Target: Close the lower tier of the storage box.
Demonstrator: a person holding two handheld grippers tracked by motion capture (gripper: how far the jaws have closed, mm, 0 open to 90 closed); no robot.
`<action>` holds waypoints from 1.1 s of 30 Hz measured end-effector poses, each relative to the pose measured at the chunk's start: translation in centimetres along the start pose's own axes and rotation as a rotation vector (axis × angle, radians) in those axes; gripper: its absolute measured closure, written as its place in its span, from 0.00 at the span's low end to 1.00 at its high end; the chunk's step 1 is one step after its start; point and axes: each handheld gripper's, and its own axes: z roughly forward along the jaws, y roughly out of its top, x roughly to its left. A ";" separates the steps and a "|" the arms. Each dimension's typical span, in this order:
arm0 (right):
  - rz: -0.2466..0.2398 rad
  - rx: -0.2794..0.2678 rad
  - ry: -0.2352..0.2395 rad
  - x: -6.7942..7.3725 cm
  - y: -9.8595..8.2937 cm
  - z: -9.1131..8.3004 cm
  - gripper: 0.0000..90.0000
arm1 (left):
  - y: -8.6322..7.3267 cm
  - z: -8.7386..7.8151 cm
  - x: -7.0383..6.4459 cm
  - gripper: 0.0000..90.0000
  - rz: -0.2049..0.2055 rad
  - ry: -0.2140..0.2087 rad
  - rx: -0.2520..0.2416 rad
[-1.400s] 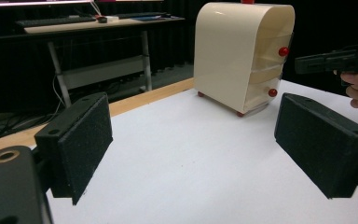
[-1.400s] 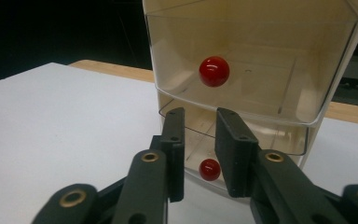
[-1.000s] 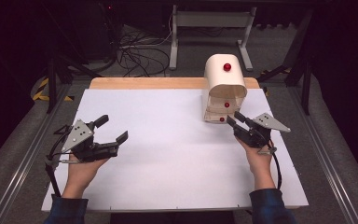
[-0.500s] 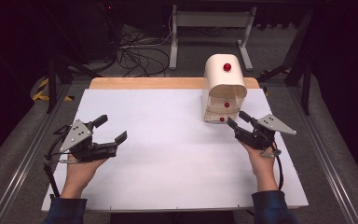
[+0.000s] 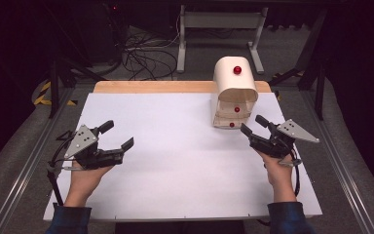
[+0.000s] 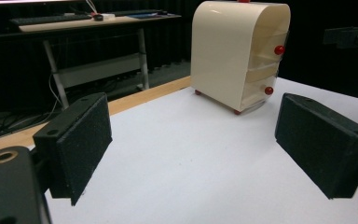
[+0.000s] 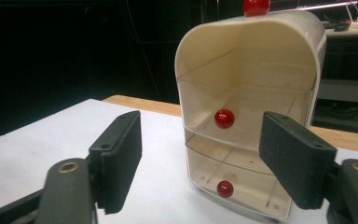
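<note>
White table mostly bare. Cream drawer unit at far right edge, fronts toward person. Right gripper near it, jaws wide, lined on lower knob. Left gripper parked aside, jaws wide.

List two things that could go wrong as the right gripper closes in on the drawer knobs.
1. The right gripper, open, faces two small round knobs; the lower knob sits close to the table, so a jaw might scrape it.
2. The drawer unit looks light and the left gripper is far off, so pulling may drag it.
</note>
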 end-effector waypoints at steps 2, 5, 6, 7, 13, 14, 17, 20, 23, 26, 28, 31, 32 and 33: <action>-0.003 -0.007 0.002 0.0 0.2 -0.2 0.31 | 0.0 0.0 0.0 0.13 0.000 0.001 0.001; -0.002 -0.015 0.012 0.1 0.5 -0.5 0.28 | -0.1 0.0 0.0 0.13 -0.001 0.003 0.003; -0.002 -0.017 0.015 0.1 0.6 -0.6 0.27 | -0.1 0.0 0.1 0.13 0.000 0.003 0.004; -0.003 -0.019 0.017 0.1 0.8 -0.7 0.26 | -0.1 0.1 0.1 0.13 0.001 0.003 0.005; -0.002 -0.051 0.029 0.1 1.4 -1.7 0.23 | -0.2 0.0 0.1 0.13 0.002 0.008 0.014; -0.004 -0.055 0.030 0.1 1.5 -1.9 0.23 | -0.3 0.0 0.2 0.13 0.004 0.008 0.015; -0.004 -0.058 0.031 0.1 1.7 -2.2 0.20 | -0.3 -0.1 0.2 0.13 0.000 0.011 0.013; -0.003 -0.056 0.039 -0.1 1.8 -2.6 0.17 | -0.3 -0.2 0.2 0.13 -0.001 0.013 0.012; -0.003 -0.061 0.043 -0.4 1.9 -3.0 0.16 | -0.4 -0.3 0.3 0.13 -0.001 0.016 0.017; -0.003 -0.067 0.053 -0.6 2.2 -3.5 0.12 | -0.4 -0.4 0.4 0.12 -0.003 0.021 0.015; -0.016 -0.069 0.063 -0.6 2.4 -3.9 0.10 | -0.4 -0.6 0.4 0.12 -0.007 0.021 0.013; -0.025 -0.074 0.061 -0.6 2.7 -4.3 0.07 | -0.5 -0.8 0.5 0.12 -0.007 0.020 0.012; -0.024 -0.077 0.062 -0.6 2.8 -4.4 0.07 | -0.5 -0.9 0.5 0.11 -0.010 0.022 0.011; -0.025 -0.079 0.061 -0.6 2.8 -4.6 0.06 | -0.5 -0.9 0.6 0.11 -0.009 0.021 0.012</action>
